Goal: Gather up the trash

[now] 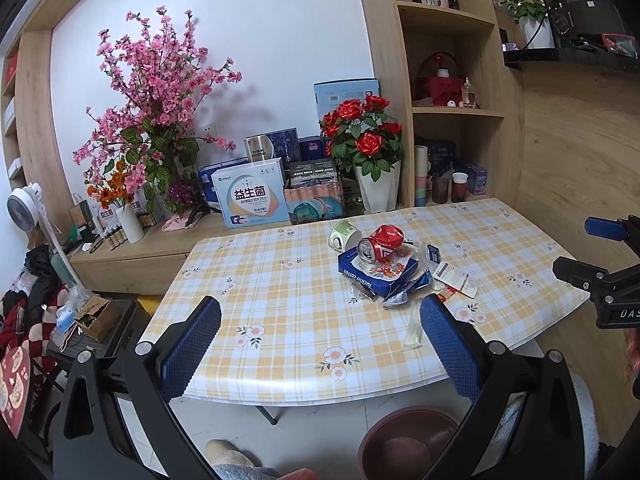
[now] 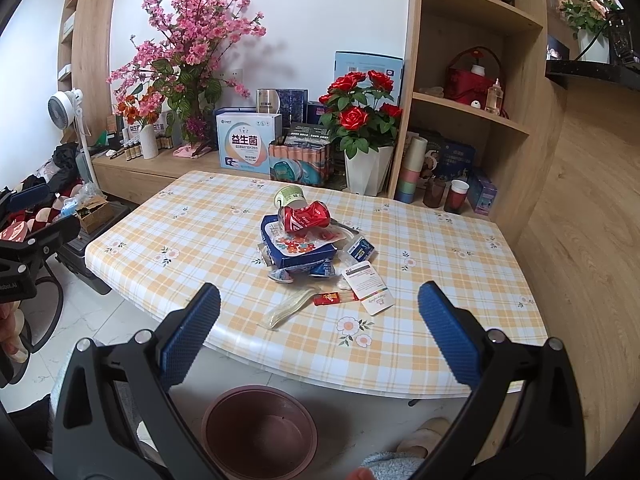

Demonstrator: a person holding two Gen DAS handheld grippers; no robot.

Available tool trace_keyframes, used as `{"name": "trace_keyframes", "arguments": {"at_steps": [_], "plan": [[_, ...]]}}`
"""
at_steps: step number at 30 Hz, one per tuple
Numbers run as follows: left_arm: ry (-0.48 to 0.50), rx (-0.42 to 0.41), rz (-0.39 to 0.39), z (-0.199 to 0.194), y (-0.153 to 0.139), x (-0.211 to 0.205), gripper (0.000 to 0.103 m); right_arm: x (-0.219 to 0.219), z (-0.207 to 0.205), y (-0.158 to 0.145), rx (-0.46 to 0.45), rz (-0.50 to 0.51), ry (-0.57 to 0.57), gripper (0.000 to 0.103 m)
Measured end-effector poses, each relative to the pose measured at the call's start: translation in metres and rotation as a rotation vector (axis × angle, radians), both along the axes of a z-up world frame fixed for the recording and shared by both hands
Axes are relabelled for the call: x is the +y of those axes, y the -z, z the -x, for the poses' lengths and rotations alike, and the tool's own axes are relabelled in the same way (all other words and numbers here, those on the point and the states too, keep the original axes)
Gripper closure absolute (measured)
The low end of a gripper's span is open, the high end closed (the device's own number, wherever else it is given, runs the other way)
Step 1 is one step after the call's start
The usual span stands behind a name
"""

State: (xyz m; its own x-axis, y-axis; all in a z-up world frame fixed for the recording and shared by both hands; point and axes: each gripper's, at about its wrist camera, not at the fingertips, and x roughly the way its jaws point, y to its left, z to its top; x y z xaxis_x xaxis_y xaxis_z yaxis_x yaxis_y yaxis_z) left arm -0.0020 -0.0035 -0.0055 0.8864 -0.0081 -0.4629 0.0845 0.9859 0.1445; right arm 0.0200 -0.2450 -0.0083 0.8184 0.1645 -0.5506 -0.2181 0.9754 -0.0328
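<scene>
Nearest of all, both grippers hang spread wide and empty short of the table's [image 2: 440, 344] near edge: the left gripper [image 1: 320, 342] and the right gripper [image 2: 319, 326] each show two blue ribbed pads far apart, touching nothing. Below that edge, on the pale floor, stands a brown round bin [image 2: 259, 434], upright, beside a slippered foot [image 2: 420, 436]. On the checked cloth just past the edge lie a clear crumpled wrapper [image 2: 289, 308], a small red packet [image 2: 330, 298] and a white printed card [image 2: 370, 288], close together. Farther in, near the table's middle, sits a blue flat box [image 2: 296, 250] with a crushed red can [image 2: 306, 218] resting on top, a small blue-and-white carton [image 2: 360, 250] just beside it, and a pale green paper cup [image 2: 289, 196] tipped on its side behind the can. Beyond the table's far edge, a white pot of red roses [image 2: 362, 120] stands on the wooden ledge.
</scene>
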Motion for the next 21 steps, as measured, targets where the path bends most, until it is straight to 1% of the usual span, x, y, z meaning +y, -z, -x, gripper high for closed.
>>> {"name": "trace_keyframes", "arguments": {"at_steps": [21], "plan": [[0.002, 0.005, 0.002, -0.0003, 0.0027, -0.0003, 0.005, 0.0006, 0.0001, -0.0030, 0.000, 0.002, 0.001, 0.005]]}}
